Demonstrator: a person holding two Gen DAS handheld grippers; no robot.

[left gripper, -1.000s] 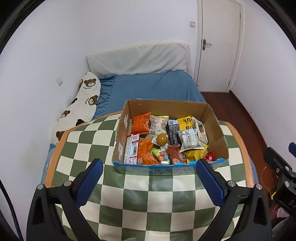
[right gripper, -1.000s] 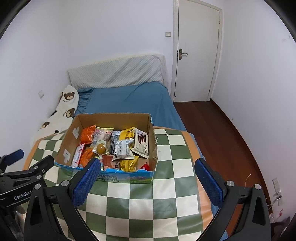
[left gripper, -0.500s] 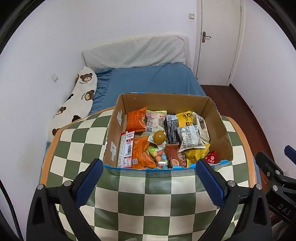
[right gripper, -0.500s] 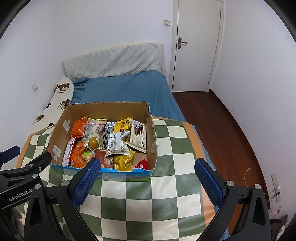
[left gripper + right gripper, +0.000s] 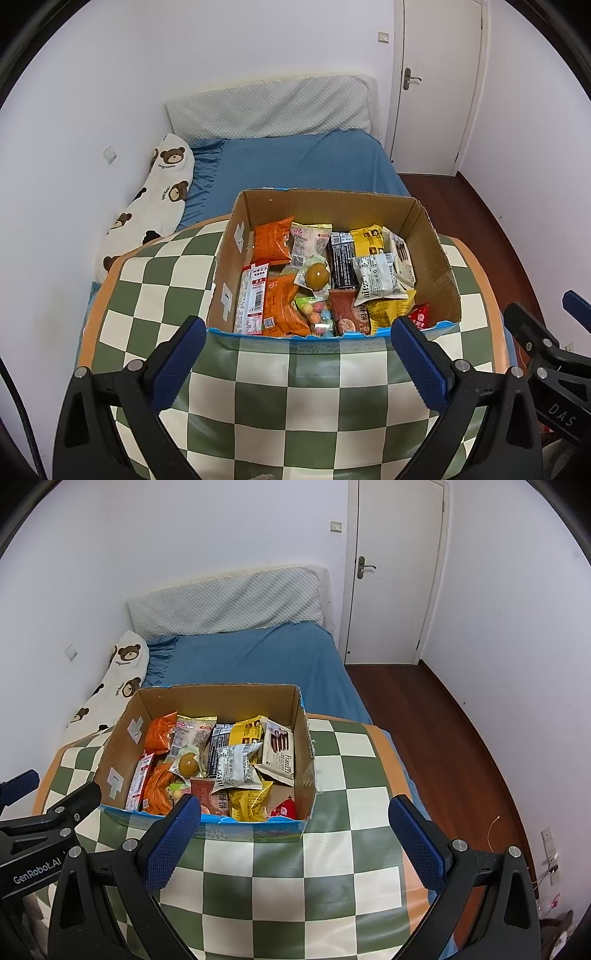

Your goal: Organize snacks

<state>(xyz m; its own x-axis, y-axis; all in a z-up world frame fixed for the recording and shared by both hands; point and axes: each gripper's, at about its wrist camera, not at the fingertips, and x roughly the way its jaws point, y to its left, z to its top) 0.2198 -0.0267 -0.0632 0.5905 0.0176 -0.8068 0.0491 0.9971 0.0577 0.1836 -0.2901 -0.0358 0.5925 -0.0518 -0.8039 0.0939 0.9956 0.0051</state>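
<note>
On the checkered table (image 5: 147, 280) stands an open cardboard box (image 5: 432, 251) packed with snacks (image 5: 317, 280), presumably gathered there for sorting. Left gripper (image 5: 295, 363) and right gripper (image 5: 293, 843) hover short of its near wall, both with fingers spread wide and empty. Lower packets lie buried beneath others; most labels are unreadable.
</note>
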